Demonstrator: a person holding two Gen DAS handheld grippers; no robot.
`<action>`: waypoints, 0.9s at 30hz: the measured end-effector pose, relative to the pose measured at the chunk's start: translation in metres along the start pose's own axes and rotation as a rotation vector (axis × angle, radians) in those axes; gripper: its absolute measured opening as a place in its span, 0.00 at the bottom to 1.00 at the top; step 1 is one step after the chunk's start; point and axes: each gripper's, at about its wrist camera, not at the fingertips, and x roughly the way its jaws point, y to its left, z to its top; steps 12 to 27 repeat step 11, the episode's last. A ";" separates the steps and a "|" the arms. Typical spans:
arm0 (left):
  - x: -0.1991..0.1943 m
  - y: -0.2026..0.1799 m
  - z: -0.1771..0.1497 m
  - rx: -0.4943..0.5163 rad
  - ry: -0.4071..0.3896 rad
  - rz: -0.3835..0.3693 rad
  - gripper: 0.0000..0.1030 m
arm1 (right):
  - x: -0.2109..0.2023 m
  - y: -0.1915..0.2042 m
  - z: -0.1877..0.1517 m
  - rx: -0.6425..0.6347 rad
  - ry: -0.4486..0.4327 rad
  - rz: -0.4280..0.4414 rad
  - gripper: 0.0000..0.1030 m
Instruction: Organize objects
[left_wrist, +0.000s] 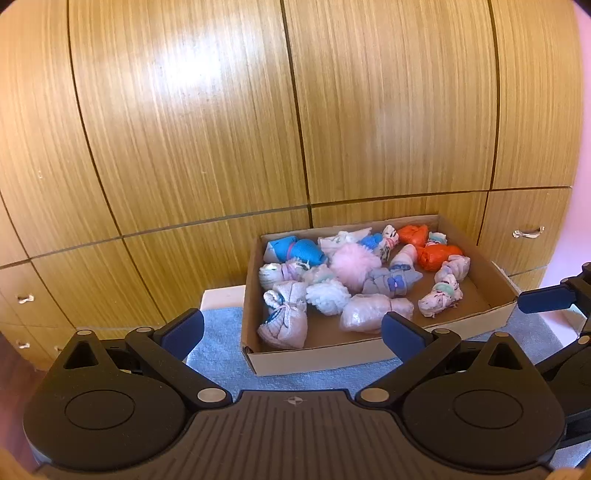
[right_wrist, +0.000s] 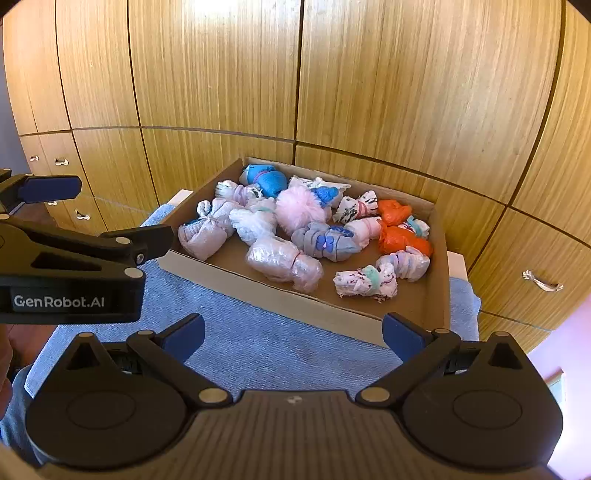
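Cardboard box (right_wrist: 258, 284) of rolled sock bundles (right_wrist: 284, 264) on blue cloth (right_wrist: 258, 343); ahead of both gaping, empty devices: left hand-held gripper (left_wrist: 292, 328); right hand-held gripper (right_wrist: 293, 328).

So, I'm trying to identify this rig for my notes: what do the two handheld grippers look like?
Both match. The left gripper and right gripper have matte black ribbed bodies, two round caps, silver pivot pins, black linkage arms and blue pads on the fingertips. In the right wrist view, the left gripper's side carries white "GenRobot.AI" lettering. No cables or sleeves show.
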 end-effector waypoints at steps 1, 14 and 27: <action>-0.001 0.000 0.000 -0.003 -0.001 -0.003 0.99 | -0.001 0.001 0.000 0.001 -0.001 0.001 0.99; -0.012 -0.009 0.006 0.002 -0.031 -0.039 0.99 | -0.008 0.003 0.000 0.005 -0.018 0.000 0.99; -0.012 -0.009 0.006 0.002 -0.031 -0.039 0.99 | -0.008 0.003 0.000 0.005 -0.018 0.000 0.99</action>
